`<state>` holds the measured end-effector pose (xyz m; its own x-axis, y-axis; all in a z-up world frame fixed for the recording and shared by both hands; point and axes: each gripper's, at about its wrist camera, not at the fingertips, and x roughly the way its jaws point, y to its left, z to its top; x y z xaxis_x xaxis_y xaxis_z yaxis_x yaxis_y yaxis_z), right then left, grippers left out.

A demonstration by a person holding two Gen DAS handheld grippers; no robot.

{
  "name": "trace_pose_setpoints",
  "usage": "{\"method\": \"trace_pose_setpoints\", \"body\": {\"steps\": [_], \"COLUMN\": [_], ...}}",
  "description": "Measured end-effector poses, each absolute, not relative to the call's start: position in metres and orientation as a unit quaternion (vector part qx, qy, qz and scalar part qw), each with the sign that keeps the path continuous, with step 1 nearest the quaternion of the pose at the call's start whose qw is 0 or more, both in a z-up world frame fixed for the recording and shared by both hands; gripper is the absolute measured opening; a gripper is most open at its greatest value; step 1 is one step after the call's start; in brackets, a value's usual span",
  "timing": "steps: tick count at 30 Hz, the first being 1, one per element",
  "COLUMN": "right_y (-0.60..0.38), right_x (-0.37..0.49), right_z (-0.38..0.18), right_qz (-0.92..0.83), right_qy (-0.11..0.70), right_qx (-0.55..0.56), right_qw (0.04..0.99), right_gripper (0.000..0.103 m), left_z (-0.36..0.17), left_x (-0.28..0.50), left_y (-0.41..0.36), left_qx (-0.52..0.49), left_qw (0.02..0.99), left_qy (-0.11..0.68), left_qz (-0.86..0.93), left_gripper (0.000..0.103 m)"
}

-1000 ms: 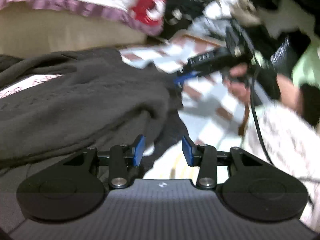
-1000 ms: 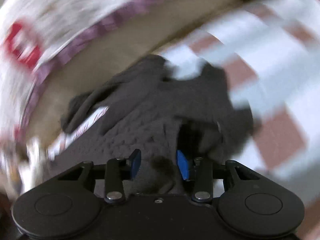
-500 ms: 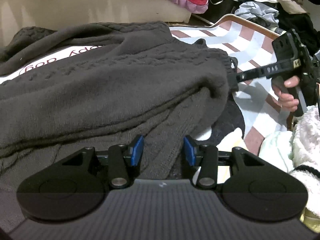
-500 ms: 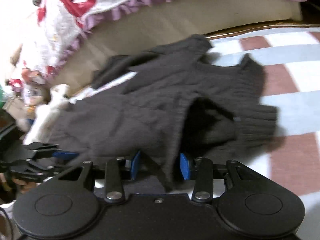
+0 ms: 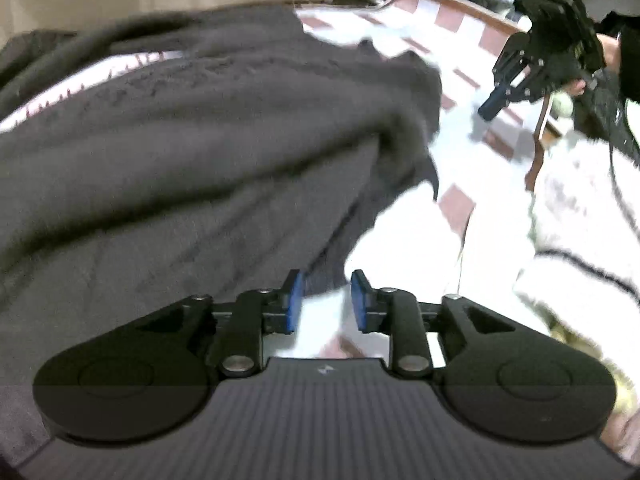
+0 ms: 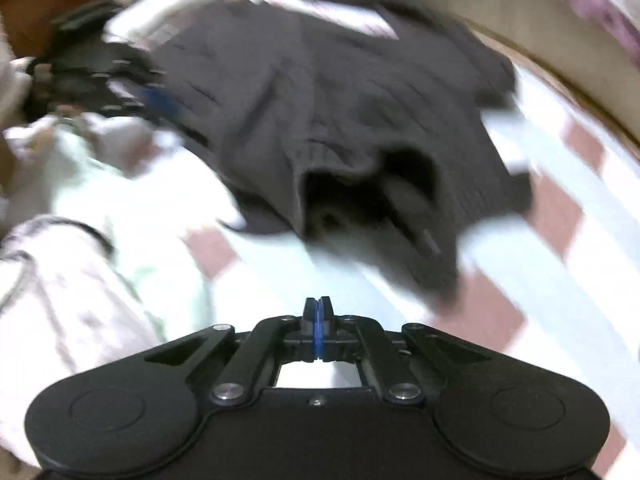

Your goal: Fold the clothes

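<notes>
Dark sweater [image 5: 192, 128] heaped on checked sheet [image 6: 560, 216], partly folded. Left gripper [image 5: 326, 300] at sweater's near hem, parted, empty. Right gripper [image 6: 317, 320] off sweater's cuff, pressed closed, empty. Likely to slump unfolded, being unheld.

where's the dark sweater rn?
The dark sweater lies spread on the checked bedsheet: upper left in the left wrist view, top centre in the right wrist view, ahead of both tongs.

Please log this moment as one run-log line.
left gripper: open, empty, at hem of dark grey knitted sweater | right gripper: shut, empty, off the sweater | sweater: lying on checked sheet
</notes>
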<state>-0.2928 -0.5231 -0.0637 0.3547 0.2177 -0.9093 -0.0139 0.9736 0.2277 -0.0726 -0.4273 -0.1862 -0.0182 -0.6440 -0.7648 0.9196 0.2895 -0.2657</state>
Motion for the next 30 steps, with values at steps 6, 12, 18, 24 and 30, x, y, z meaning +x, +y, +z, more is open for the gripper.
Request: {"method": "trace_pose_setpoints", "body": {"steps": [6, 12, 18, 24, 30], "right_y": [-0.538, -0.539, -0.544, -0.544, -0.563], "right_x": [-0.308, -0.316, -0.309, -0.299, -0.321], "right_z": [-0.082, -0.097, -0.116, -0.079, -0.076], "right_qz": [-0.096, -0.204, -0.26, -0.396, -0.442], "right_qy": [0.46, 0.374, 0.307, 0.233, 0.173], "right_qx": [0.275, 0.359, 0.464, 0.316, 0.299], "right_qw": [0.839, 0.83, 0.789, 0.83, 0.828], "right_gripper": [0.029, 0.054, 0.061, 0.007, 0.006], "left_z": [-0.178, -0.182, -0.196, -0.175, -0.202], "left_x": [-0.094, -0.099, -0.096, -0.082, -0.079], "left_y": [-0.45, -0.528, -0.553, -0.536, -0.553], "left_qx": [0.133, 0.129, 0.1, 0.007, -0.011], "left_qw": [0.681, 0.682, 0.679, 0.645, 0.616], "left_qy": [0.357, 0.355, 0.37, 0.388, 0.472], "left_qz": [-0.626, -0.626, -0.626, -0.658, -0.63], "left_gripper": [0.041, 0.05, 0.019, 0.011, 0.011]}}
